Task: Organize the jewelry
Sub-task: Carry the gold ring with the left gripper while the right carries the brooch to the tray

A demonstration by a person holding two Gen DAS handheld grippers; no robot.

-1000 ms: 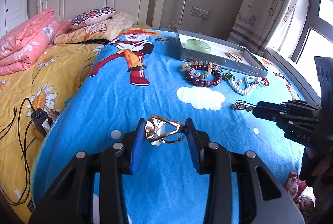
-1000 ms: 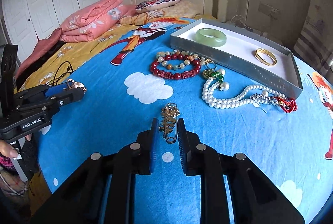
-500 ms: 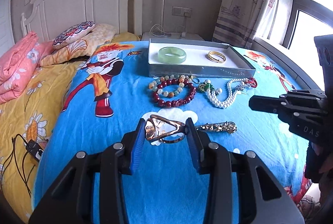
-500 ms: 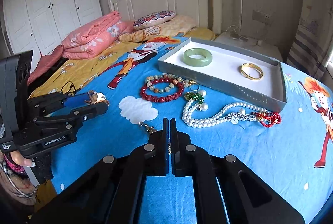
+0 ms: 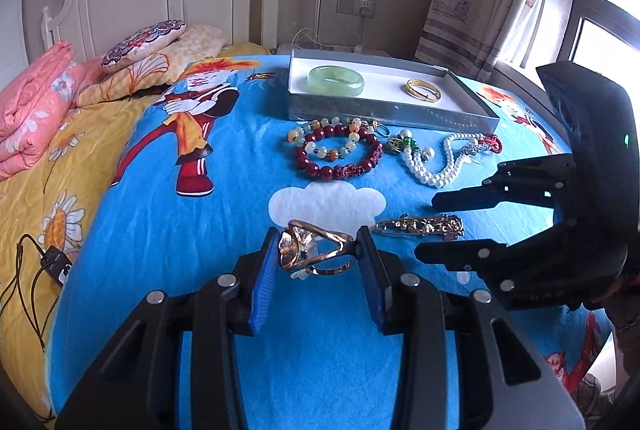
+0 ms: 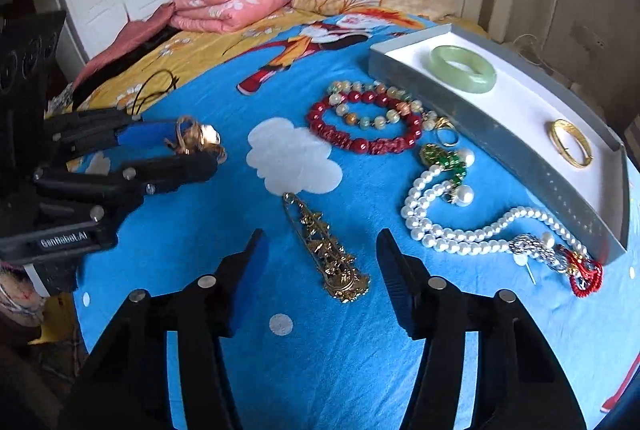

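Brooch (image 6: pixel 326 248) flat on blanket (image 6: pixel 328 350), lengthwise between open right gripper (image 6: pixel 320 270) fingers

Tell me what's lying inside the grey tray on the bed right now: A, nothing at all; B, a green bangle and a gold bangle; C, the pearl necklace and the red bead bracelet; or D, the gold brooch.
B: the green bangle and the gold bangle sit on the white floor of the tray, while the pearl necklace, red bead bracelet and gold brooch lie on the blanket outside it.
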